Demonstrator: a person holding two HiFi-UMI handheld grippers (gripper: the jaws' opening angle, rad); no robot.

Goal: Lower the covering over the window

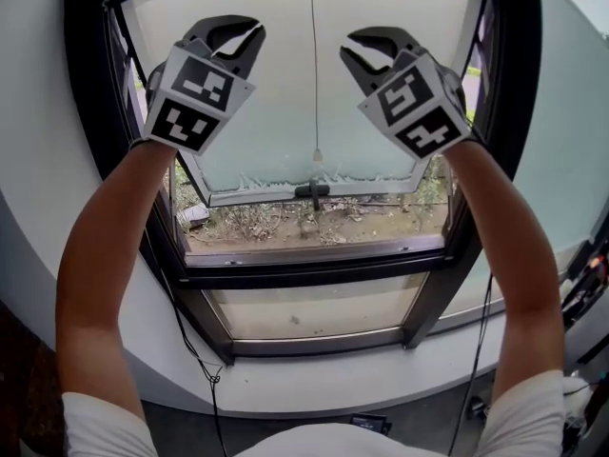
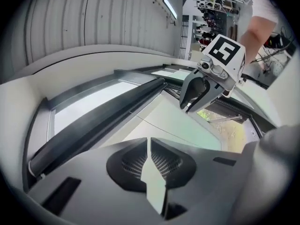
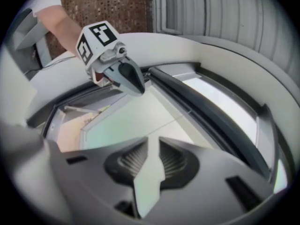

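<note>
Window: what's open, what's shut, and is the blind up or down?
Window: tilted open.
Blind: rolled up at the top.
Cord: hanging free.
Left hand-held gripper: shut, empty.
Right hand-held gripper: slightly open, empty.

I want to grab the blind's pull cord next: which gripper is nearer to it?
Right, by a little. The right gripper is just right of the pull cord, the left gripper farther off on its left; neither touches it.
</note>
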